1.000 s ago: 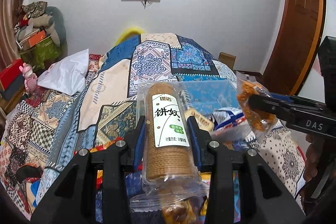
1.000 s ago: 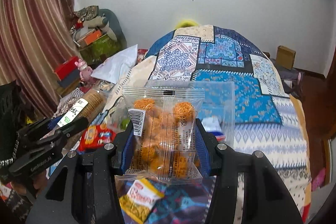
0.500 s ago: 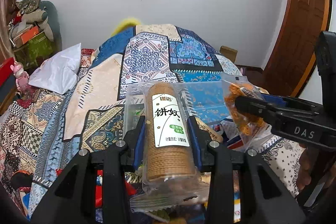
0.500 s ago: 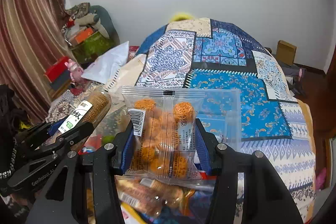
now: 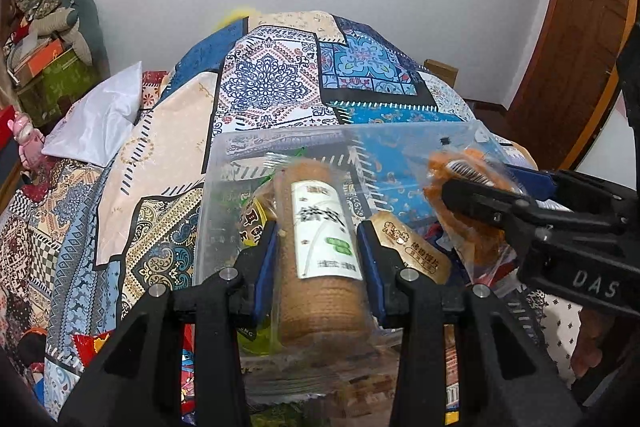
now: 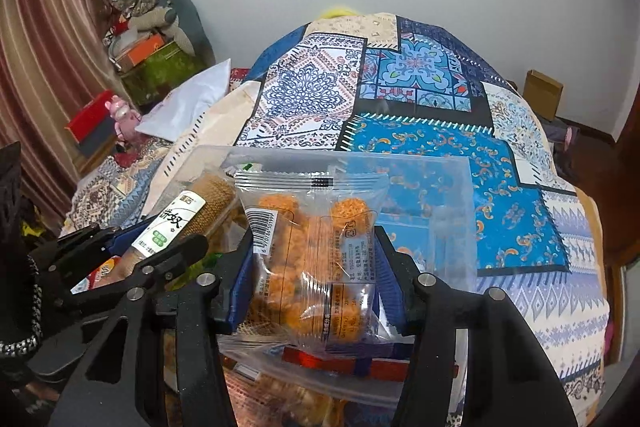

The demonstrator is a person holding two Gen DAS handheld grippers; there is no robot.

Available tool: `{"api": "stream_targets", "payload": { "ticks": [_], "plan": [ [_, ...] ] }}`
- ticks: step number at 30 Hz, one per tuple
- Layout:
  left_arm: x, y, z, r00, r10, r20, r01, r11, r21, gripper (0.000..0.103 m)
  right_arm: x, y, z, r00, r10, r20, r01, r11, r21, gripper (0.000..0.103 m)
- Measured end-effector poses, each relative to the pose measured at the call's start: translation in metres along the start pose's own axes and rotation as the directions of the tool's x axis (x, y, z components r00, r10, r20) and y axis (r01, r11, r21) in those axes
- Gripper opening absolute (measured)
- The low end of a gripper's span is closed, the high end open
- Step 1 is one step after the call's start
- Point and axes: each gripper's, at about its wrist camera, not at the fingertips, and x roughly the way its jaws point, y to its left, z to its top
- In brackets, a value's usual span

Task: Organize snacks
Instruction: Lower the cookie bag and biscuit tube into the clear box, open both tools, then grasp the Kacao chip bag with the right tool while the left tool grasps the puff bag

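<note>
My left gripper (image 5: 318,247) is shut on a roll of brown biscuits (image 5: 320,259) in clear wrap with a white label, held over the clear plastic bin (image 5: 216,163). My right gripper (image 6: 314,255) is shut on a clear bag of orange snack balls (image 6: 316,267), also over the bin (image 6: 452,187). The right gripper shows in the left wrist view (image 5: 520,211) with its bag (image 5: 460,203). The left gripper shows in the right wrist view (image 6: 152,243) with the roll (image 6: 188,215). Several snack packs (image 5: 408,247) lie inside the bin.
The bin sits on a bed with a patterned patchwork quilt (image 5: 280,83). A white pillow (image 5: 100,115) and stacked boxes (image 6: 156,63) lie at the left. More snack packs (image 5: 92,343) lie on the quilt at near left. A wooden door (image 5: 580,39) stands at right.
Both grippers have moved forward and down with their snacks, so the bin now looks closer and larger beneath them. Both stay shut on their packs.
</note>
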Motion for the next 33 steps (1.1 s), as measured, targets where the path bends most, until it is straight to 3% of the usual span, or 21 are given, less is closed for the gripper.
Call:
{"api": "stream_targets", "payload": {
  "ticks": [6, 12, 14, 18, 20, 25, 33],
  "plan": [
    [-0.021, -0.006, 0.004, 0.998, 0.026, 0.052, -0.028, 0.999, 0.036, 0.040, -0.004, 0.004, -0.002, 1.000, -0.014, -0.005, 0.014, 1.000, -0.011, 0.057],
    [-0.048, -0.002, 0.002, 0.997, 0.029, 0.068, -0.031, 0.999, 0.018, 0.041, -0.032, 0.010, -0.004, 0.999, -0.019, 0.039, 0.020, 1.000, -0.017, 0.069],
    [-0.059, 0.000, -0.002, 0.997, 0.030, 0.067, -0.031, 0.999, 0.014, 0.053, -0.040, 0.012, -0.006, 0.999, -0.018, 0.044, 0.019, 1.000, -0.025, 0.069],
    [-0.078, -0.001, -0.014, 0.996, 0.053, 0.078, -0.056, 0.998, 0.030, 0.061, -0.059, 0.018, -0.015, 0.999, -0.016, 0.047, 0.019, 0.999, -0.050, 0.070],
    [-0.086, -0.001, -0.024, 0.996, 0.059, 0.067, -0.061, 0.998, 0.033, 0.066, -0.067, 0.020, -0.023, 0.999, -0.013, 0.043, 0.015, 0.998, -0.055, 0.070],
    [-0.093, 0.001, -0.050, 0.998, 0.058, 0.024, -0.058, 0.998, 0.021, 0.069, -0.073, 0.026, -0.044, 1.000, -0.001, 0.001, 0.001, 0.998, -0.066, 0.070],
    [-0.088, 0.005, -0.094, 0.996, 0.045, -0.074, -0.046, 0.999, -0.008, 0.069, -0.060, 0.037, -0.085, 0.995, 0.022, -0.100, -0.030, 0.996, -0.080, 0.070]
  ]
}}
